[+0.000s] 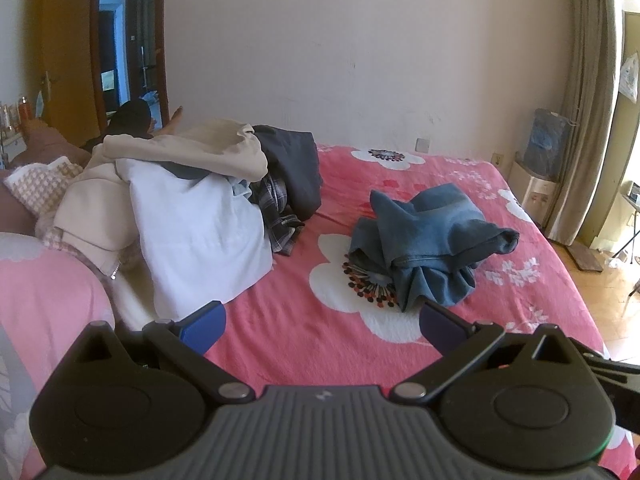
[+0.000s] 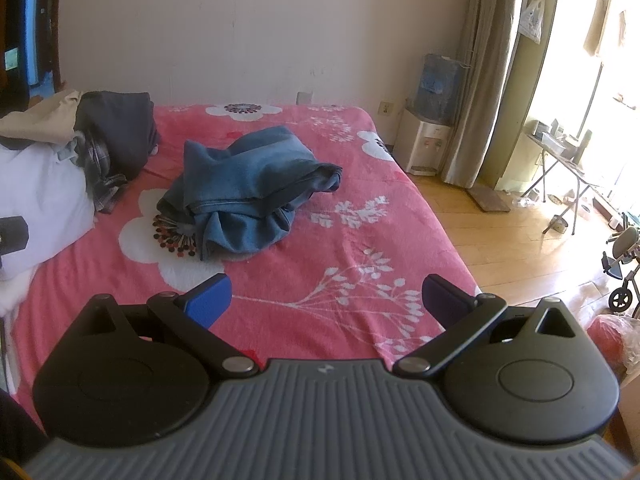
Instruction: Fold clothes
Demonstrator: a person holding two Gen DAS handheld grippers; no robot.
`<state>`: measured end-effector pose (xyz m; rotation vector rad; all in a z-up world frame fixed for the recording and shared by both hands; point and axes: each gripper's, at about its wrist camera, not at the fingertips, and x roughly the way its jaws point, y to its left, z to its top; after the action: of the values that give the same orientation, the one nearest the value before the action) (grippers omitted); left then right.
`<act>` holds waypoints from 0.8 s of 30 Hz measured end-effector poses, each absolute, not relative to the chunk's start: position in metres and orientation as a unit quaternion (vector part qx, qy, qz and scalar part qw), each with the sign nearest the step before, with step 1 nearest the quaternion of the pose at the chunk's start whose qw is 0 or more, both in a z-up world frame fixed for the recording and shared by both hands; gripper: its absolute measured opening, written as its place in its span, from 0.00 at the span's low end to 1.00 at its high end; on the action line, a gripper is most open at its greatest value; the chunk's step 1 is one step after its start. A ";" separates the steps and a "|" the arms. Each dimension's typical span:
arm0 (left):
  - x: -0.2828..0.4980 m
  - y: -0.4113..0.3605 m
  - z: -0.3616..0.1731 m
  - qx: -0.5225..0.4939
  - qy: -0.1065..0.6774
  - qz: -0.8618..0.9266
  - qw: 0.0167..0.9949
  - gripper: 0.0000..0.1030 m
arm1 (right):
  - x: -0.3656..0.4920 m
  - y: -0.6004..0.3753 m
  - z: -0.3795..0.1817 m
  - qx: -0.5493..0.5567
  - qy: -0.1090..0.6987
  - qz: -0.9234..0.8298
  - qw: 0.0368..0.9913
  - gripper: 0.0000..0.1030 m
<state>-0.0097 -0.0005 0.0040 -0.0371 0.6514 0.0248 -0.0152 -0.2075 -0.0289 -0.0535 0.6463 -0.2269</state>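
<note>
Two grippers of mine hover above the pink floral bedspread (image 2: 340, 240); my left gripper (image 1: 322, 326) is spread wide with nothing between its blue pads, and my right gripper (image 2: 326, 300) is spread likewise; crumpled blue jeans (image 2: 248, 188) lie mid-bed, ahead of both and untouched; a pile of clothes (image 1: 192, 200), beige, white, plaid and dark grey, sits left of them; only a small logo mark shows on each gripper body, no legible writing.

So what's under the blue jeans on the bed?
The crumpled blue jeans lie on the pink flowered bedspread, partly covering a big white flower with a dotted middle. Whatever sits directly beneath the bundle is hidden by the fabric.
</note>
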 end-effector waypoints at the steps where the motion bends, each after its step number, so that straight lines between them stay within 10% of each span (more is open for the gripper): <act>1: -0.010 0.000 0.004 -0.019 0.320 0.013 0.947 1.00 | -0.015 -0.207 -0.029 -0.026 0.317 -0.112 0.942 0.99; 24: -0.011 -0.006 0.002 -0.011 0.321 0.016 0.947 1.00 | -0.016 -0.208 -0.031 -0.023 0.316 -0.112 0.942 0.99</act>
<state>-0.0115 -0.0057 0.0016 -0.0219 0.6545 0.0320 -0.0160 -0.2081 -0.0307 -0.0465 0.6445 -0.2288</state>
